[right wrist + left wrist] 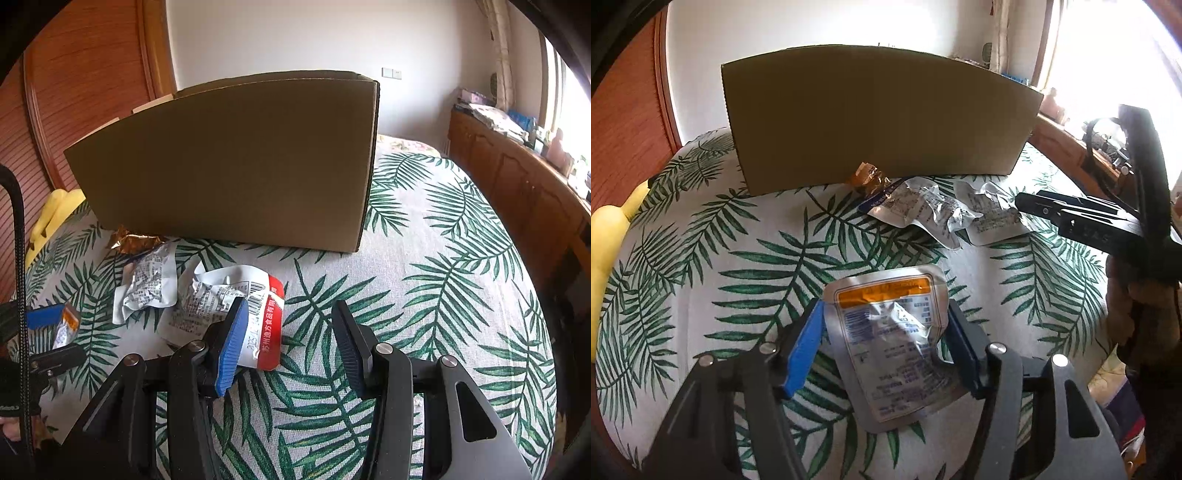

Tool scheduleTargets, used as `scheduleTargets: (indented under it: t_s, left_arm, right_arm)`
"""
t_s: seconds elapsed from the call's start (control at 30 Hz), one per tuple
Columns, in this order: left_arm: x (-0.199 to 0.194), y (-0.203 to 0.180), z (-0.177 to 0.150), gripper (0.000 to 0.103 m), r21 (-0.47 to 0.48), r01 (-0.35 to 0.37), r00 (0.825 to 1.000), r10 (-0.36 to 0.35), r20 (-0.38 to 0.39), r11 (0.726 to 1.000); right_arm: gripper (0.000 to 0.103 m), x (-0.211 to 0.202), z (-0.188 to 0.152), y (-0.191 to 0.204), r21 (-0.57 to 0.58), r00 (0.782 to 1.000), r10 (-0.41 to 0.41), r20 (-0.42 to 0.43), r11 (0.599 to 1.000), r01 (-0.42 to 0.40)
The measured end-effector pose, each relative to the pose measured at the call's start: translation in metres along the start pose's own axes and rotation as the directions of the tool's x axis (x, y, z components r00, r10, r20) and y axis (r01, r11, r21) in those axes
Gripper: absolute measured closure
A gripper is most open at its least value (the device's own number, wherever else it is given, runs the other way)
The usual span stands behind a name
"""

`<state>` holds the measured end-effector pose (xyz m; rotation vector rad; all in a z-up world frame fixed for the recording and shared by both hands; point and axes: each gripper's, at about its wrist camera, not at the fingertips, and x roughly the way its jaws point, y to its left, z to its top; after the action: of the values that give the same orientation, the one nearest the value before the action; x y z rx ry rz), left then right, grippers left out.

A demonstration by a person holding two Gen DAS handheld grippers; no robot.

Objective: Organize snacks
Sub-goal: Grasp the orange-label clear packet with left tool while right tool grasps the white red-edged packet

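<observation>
A silver pouch with an orange band (886, 332) sits between the blue pads of my left gripper (886, 306), which press on both its edges; the same pouch (66, 321) shows in the right wrist view. Further back lie a crumpled white packet (923, 210) (147, 288), a white packet with a red end (990, 218) (236, 295) and a gold wrapper (868, 177) (133, 240). My right gripper (291, 306) (1030, 203) stands open with bare cloth between its jaws, its left pad over the red-ended packet. Behind everything stands a brown cardboard box (879, 118) (229, 166).
All of this rests on a leaf-print cloth (424, 277). A yellow object (609, 236) (55, 214) lies at the far left edge. A wooden door is behind on the left, and a low wooden cabinet (517, 184) runs along the right under a bright window.
</observation>
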<state>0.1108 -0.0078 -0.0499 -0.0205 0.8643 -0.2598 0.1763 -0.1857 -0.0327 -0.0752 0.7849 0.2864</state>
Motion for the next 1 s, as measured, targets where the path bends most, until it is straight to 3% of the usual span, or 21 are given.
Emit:
scheduleTargets:
  t_s: [0.17,0.43,0.73,1.0]
  left_arm:
    - [-0.002,0.009,0.002,0.04,-0.044,0.055,0.998,-0.055,-0.001,0.998]
    - [-0.005,0.008,0.003,0.04,-0.032,0.046,0.999,-0.045,0.017,0.998]
    - [-0.014,0.007,0.0,0.04,-0.033,0.058,0.997,-0.057,0.045,0.998]
    - [-0.02,0.007,0.0,0.04,-0.039,0.072,0.996,-0.069,0.06,0.997]
  right_arm:
    - [0.056,0.0,0.0,0.0,-0.003,1.0,-0.001,0.003,1.0,0.001]
    - [0.056,-0.001,0.005,0.004,-0.036,0.999,0.041,-0.016,0.999,-0.041]
    - [0.055,0.011,0.043,0.019,-0.048,0.988,0.144,-0.06,0.988,-0.147]
    - [0.055,0.045,0.055,0.041,-0.132,0.959,0.193,-0.208,0.966,-0.223]
